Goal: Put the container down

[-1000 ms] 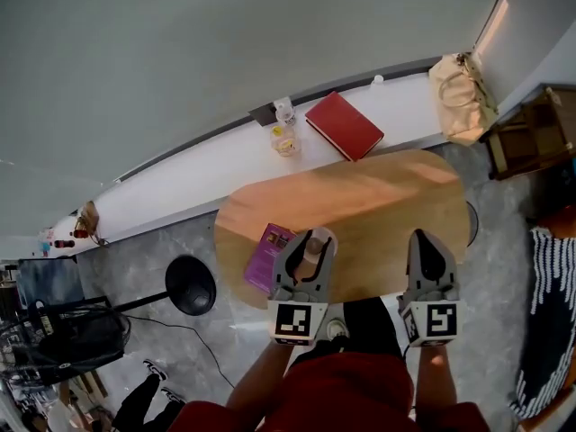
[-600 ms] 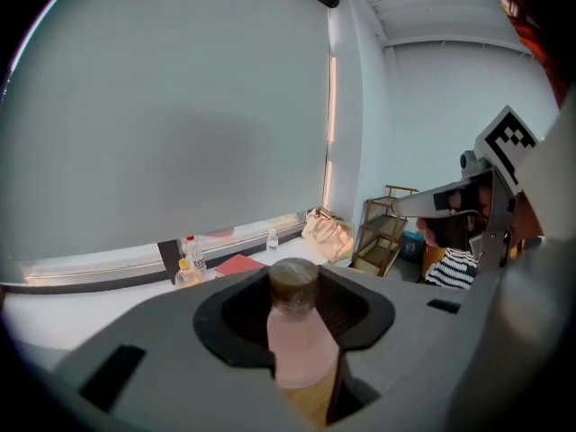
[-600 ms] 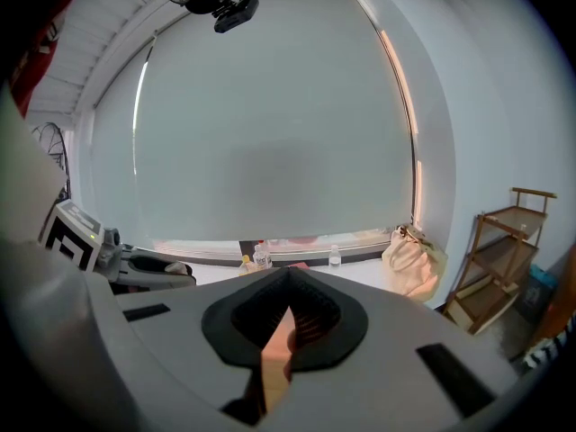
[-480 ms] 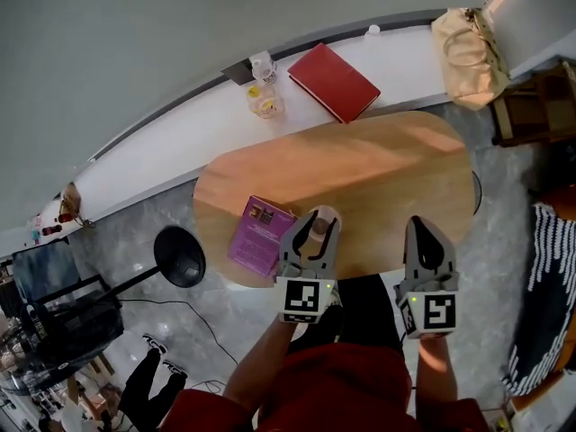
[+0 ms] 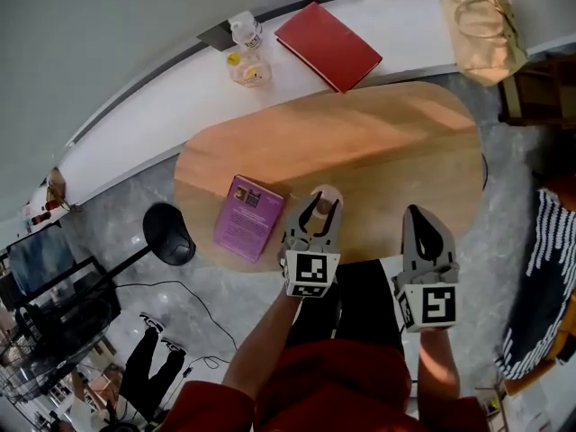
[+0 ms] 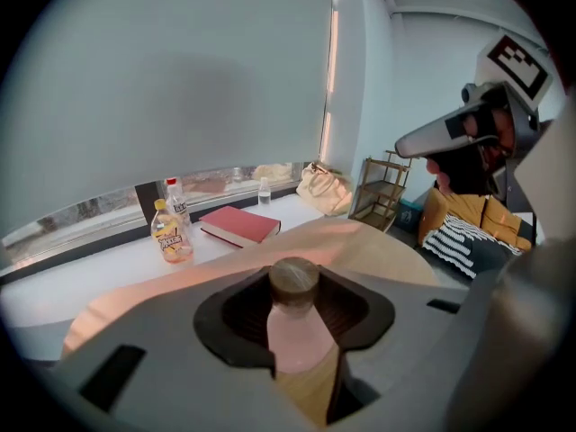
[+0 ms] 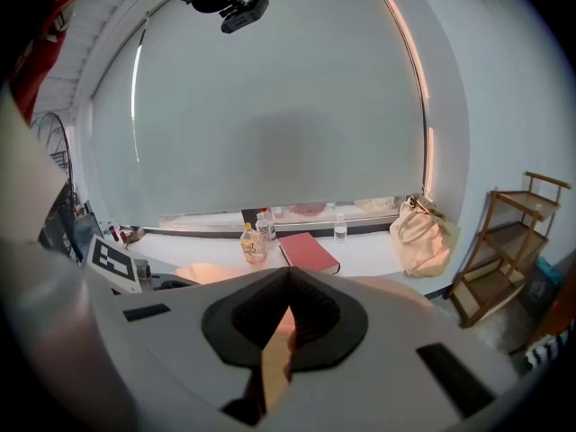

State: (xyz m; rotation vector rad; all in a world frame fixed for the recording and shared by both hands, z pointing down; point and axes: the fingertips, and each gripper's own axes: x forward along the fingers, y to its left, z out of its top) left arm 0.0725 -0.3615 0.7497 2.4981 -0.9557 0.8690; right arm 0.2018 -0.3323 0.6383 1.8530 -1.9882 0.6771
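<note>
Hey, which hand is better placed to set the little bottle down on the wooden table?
Left. The left tongs grip the pink bottle over the wooden table's near edge; the right tongs are shut and empty.

the desk (image 5: 378, 142) stands before a long sill (image 5: 153, 115). a book (image 5: 248, 230) lies on the desk's near left part. just right of it the left tool (image 5: 319, 207) hangs over the desk's near edge with the container (image 6: 294, 322) between its jaws. the right tool (image 5: 418, 216) is further right. on the sill a bottle (image 5: 249, 68) stands before another bottle (image 5: 243, 31), both left of a second book (image 5: 328, 46). a bag (image 5: 484, 25) sits at the sill's right end. a shelf rack (image 5: 544, 88) stands right of the desk.
</note>
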